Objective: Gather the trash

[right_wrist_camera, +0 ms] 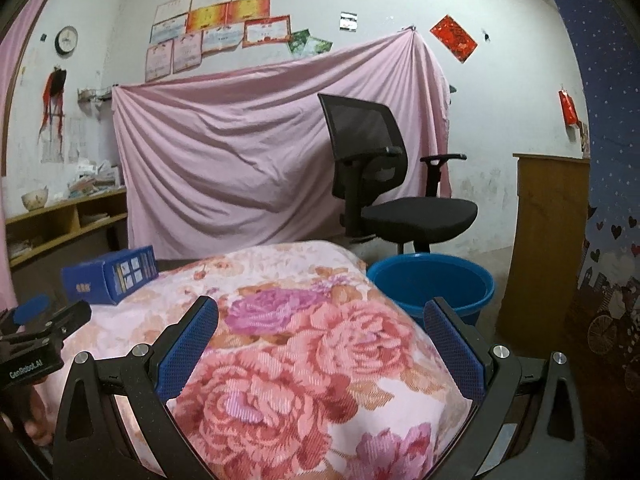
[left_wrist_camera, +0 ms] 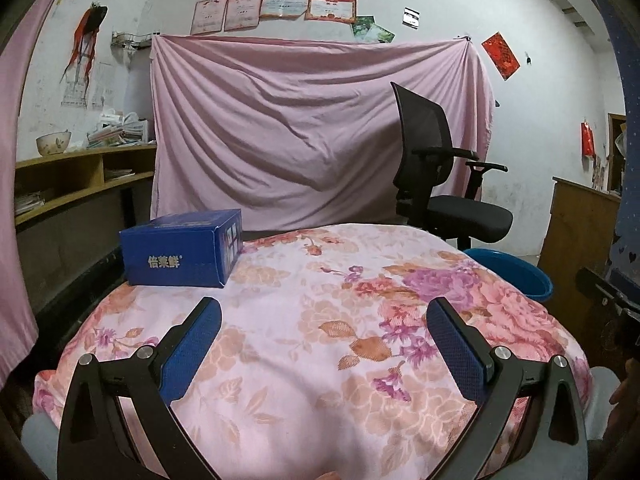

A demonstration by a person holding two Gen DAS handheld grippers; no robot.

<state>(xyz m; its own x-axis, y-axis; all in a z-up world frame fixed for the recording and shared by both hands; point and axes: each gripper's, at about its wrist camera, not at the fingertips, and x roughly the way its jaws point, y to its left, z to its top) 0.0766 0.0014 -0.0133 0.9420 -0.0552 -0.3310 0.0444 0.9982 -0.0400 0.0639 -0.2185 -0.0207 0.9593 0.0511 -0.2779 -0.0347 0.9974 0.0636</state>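
Blue-padded fingers [left_wrist_camera: 192,344] are sitting closest to the lens in the left wrist view, and the left gripper [left_wrist_camera: 324,344] is hanging wide open over the floral cloth [left_wrist_camera: 320,380] with nothing between its jaws. Pretty sure the blue box [left_wrist_camera: 182,254] is the trash here. It's sitting on the cloth's far left corner, ahead and to the left of this gripper, long side running roughly across the view, well apart from the fingers.

Over in the right wrist view, the right gripper [right_wrist_camera: 320,344] is also spread wide and carrying nothing. From here the blue box [right_wrist_camera: 108,280] is lying far off to the left, past the left gripper [right_wrist_camera: 36,334] poking in at the edge. The blue bucket [right_wrist_camera: 432,280] is sitting on the floor just beyond the cloth, ahead-right. So I'd say the left hand is nearer the box, the right nearer the bucket.
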